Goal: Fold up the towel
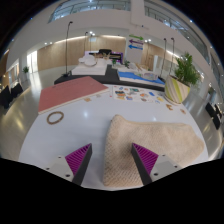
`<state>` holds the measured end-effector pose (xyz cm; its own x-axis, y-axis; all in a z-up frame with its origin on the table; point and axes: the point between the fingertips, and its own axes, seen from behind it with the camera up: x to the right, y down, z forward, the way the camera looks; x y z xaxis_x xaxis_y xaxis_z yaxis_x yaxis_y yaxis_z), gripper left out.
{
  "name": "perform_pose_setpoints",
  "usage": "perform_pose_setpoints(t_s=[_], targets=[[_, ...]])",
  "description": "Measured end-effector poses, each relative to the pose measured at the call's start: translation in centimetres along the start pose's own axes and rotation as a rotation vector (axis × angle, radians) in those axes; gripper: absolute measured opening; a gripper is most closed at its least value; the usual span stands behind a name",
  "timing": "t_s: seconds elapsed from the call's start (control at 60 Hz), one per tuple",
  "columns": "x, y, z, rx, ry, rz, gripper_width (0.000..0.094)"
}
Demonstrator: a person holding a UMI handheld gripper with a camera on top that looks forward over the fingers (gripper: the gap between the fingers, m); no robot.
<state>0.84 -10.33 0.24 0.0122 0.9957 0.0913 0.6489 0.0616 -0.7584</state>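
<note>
The gripper (112,160) hung over the round white table (75,130) with its jaws spread wide, holding nothing. The beige towel (150,140) lay bunched near the table's near edge, one end reaching between the purple pads (79,157). A ring (55,117) sat toward the far edge.

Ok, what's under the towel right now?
The beige towel lies on the white round table, between and ahead of the open gripper. Whatever it covers is hidden; only bare tabletop shows around it.

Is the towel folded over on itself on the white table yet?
No, the towel lies spread flat on the table, just ahead of the open tongs, with one corner between the fingers.
</note>
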Motion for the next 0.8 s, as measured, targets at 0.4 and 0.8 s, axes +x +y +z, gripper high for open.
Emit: perform_pose_setpoints(t_s=[0.4,0.8], targets=[[3.3,-0.9,0.4,-0.014,0.039,-0.014,0.0014],[27.6,-7.7,-5.1,0.048,0.138,0.115,0.0016]])
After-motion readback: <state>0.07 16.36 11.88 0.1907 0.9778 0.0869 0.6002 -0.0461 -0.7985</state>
